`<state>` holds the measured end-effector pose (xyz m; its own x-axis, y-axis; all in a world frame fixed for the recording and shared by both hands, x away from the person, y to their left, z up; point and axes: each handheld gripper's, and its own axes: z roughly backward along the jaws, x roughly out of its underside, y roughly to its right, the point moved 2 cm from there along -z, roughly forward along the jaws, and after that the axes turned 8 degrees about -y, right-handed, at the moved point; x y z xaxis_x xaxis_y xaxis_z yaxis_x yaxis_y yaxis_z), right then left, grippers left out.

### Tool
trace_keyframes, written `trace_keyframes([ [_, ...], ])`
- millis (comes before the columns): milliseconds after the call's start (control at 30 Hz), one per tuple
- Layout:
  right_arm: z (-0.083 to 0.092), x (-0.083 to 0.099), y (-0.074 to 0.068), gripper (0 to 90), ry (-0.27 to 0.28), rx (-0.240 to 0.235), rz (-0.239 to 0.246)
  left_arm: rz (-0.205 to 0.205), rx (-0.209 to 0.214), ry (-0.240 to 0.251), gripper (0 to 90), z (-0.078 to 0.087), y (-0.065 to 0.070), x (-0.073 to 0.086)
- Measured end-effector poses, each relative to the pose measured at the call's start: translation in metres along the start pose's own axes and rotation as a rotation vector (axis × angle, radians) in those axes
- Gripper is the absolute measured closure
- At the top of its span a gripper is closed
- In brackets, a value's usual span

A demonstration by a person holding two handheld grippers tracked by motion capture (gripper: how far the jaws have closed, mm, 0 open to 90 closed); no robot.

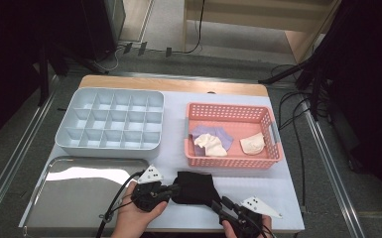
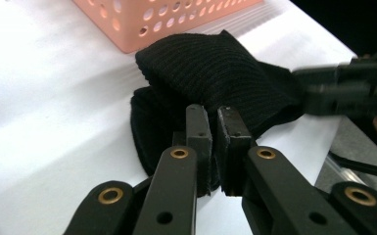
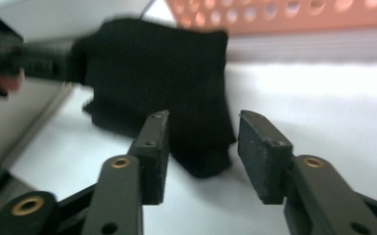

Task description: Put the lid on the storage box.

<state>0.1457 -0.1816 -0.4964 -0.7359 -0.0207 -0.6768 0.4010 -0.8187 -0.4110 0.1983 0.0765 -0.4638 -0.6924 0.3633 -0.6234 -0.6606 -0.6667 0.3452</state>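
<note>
L gripper (image 2: 214,128) was clamped narrow on the near-left edge of the black cloth (image 2: 210,73), w/ a fold of fabric pinched between the pads. R gripper (image 3: 203,142) was held partly apart, and the cloth's near corner lay between the jaws w/o being pressed by the pads, so nothing was gripped on that side.

The cloth (image 1: 193,187) was seen bunched on the white mat at the table's near edge, between both grippers, just in front of the pink basket (image 1: 276,148), w/ the steel tray (image 1: 49,198) to its left.

Risks, as judged from here:
- Only a thin fold was held by L; if pulled hard, the knit could be slipped out or stretched, and the bundle unrolled.
- W/ R not closed, any lift would be taken one-sided, so the free end would probably be dragged and the fold lost.
- If R were closed too low, the mat could be pinched along w/ the fabric.
- The cloth sat near the table edge; a tug toward the person could send it off.
- The basket wall was close behind, so a forward push could shove it.
</note>
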Motion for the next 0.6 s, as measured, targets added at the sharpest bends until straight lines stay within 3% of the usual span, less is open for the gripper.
trace_keyframes([
  [133, -0.004, 0.003, -0.002, 50.5, -0.029, 0.083, 0.040, 0.006, 0.027, 0.004, 86.6, 0.001, 0.002, -0.002],
  [233, -0.010, 0.005, 0.000, 57.0, -0.051, 0.131, 0.067, 0.015, 0.041, 0.010, 86.7, 0.002, 0.002, -0.004],
  [300, -0.010, 0.005, 0.001, 63.7, -0.044, 0.141, 0.075, 0.026, 0.052, 0.012, 86.7, 0.002, 0.002, -0.004],
  [433, -0.010, 0.001, 0.004, 77.2, -0.018, 0.145, 0.043, 0.024, 0.063, 0.000, 86.7, -0.001, 0.002, -0.003],
  [500, -0.010, -0.003, 0.004, 77.3, 0.006, 0.156, 0.042, 0.018, 0.067, -0.012, 86.8, -0.002, 0.003, -0.002],
  [600, -0.009, -0.005, 0.007, 68.4, 0.020, 0.141, 0.037, 0.020, 0.074, -0.024, 86.7, -0.004, 0.003, 0.001],
])
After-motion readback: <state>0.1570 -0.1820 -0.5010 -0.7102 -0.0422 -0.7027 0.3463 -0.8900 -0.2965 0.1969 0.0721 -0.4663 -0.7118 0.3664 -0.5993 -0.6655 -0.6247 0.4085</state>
